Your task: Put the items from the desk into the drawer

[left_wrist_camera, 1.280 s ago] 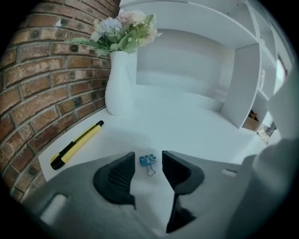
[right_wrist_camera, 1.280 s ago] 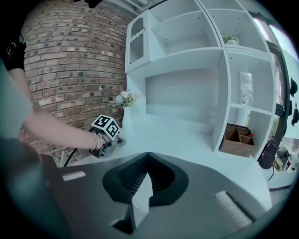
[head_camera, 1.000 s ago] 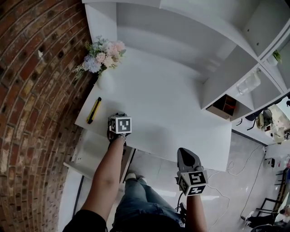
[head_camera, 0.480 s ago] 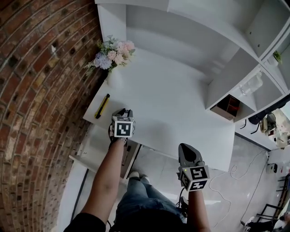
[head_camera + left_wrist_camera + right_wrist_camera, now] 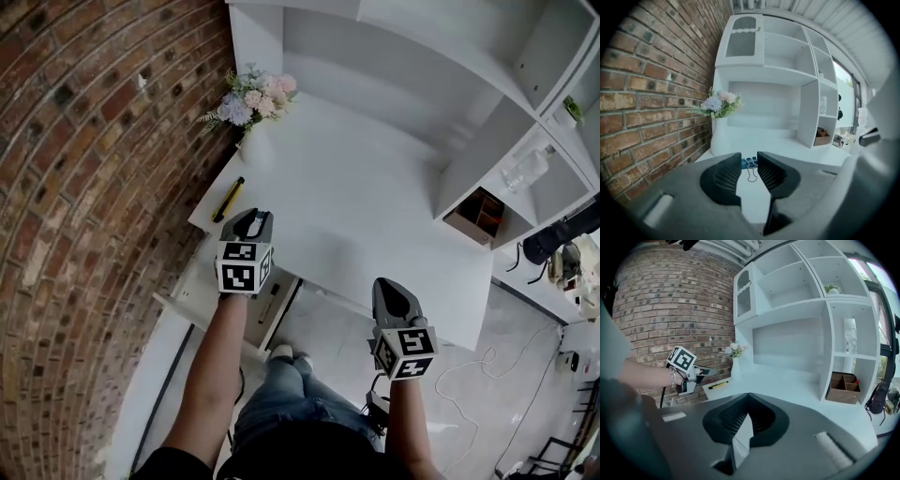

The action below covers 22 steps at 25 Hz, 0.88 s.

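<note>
No legible text or labels

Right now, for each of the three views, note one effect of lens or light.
Head view: the lens bows the brick wall into an arc, and the white desk looks washed out. Left gripper view: black corners ring the picture; the fingers pinching the binder clip look soft. Right gripper view: the window glares and the shelves curve.

Head view: your left claw covers the binder clip completely. In the left gripper view, its blue body sits half behind a pad. Your forearm masks much of the drawer below the counter.
</note>
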### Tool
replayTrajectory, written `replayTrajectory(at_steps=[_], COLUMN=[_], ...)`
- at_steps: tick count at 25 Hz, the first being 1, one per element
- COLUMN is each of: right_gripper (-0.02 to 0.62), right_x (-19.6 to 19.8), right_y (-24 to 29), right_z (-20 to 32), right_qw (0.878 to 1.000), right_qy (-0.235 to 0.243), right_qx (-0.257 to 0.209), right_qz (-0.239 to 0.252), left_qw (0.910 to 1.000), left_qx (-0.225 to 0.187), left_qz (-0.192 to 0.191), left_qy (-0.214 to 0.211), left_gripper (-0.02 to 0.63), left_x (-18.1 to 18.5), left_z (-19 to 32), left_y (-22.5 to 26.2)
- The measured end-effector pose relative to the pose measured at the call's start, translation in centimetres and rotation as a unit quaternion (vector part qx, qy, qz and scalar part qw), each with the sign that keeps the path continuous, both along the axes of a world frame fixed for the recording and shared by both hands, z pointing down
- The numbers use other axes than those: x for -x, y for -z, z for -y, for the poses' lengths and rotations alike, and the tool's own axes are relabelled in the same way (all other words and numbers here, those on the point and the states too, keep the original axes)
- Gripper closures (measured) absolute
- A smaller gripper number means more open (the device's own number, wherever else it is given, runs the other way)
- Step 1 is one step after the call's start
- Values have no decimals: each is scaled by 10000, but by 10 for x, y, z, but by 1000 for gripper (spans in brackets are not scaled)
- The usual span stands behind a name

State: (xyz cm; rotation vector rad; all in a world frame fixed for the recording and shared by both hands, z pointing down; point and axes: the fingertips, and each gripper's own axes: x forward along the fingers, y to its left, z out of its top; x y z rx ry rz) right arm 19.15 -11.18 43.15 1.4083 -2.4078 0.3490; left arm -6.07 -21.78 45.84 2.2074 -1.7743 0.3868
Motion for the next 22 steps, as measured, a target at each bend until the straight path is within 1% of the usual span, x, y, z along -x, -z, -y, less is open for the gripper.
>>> replayTrajectory(at_steps=[4, 8, 15, 19, 22], right_gripper=[588, 588, 588, 588, 588], right_x=[-4, -6, -6, 2, 8], right_y=[5, 6, 1, -4, -9], right_z=[-8, -14, -15, -15, -15], right_qw=[9998, 9993, 9985, 9981, 9969], right_qy=[22, 11, -215, -367, -585], right_qx=[-16, 5, 39, 82, 167], right_qz=[208, 369, 507, 478, 490], left_qw=[9992, 9984, 9983, 9984, 9986], left_qx=[-387, -537, -545, -515, -397], left_qz=[85, 198, 223, 200, 175], left_qy=[-6, 35, 9, -133, -295], left_gripper=[503, 503, 502, 502, 502], left_x=[0, 6, 26, 36, 44], left_z=[-25, -47, -68, -69, -70], left_y=[29, 42, 39, 29, 15])
